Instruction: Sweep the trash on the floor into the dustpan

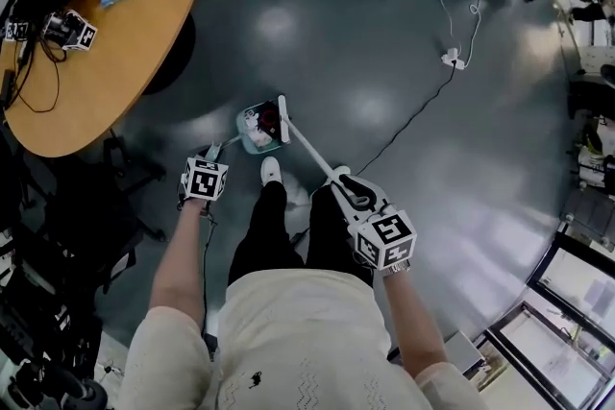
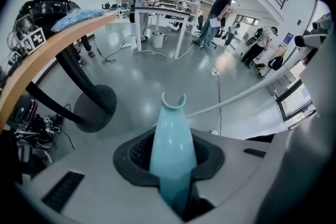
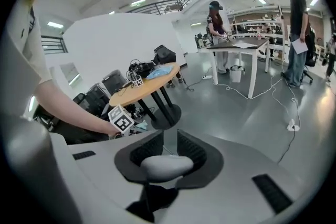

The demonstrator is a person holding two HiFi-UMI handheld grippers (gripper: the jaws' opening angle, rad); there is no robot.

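Dustpan and broom meet on the grey floor (image 1: 317, 43), just ahead of the person's white shoe (image 1: 271, 171).

The left gripper (image 2: 170, 165) has its 2 jaws clamped on the pale teal dustpan handle (image 2: 170, 134); the right gripper (image 3: 160, 168) pinches the end of the white broom handle (image 1: 312, 154). The dustpan (image 1: 248, 141) rests on the floor with the trash (image 1: 264, 122) inside and the broom head (image 1: 283, 118) against its right side. Beyond, a round wooden table (image 1: 115, 43) stands to the left and a cable (image 1: 413, 115) trails to the right. The trash pieces are too small to identify.

Grey floor (image 1: 384, 62) — dustpan (image 1: 250, 137) w/ trash (image 1: 265, 122), white cable (image 1: 452, 60), table base (image 1: 178, 48).
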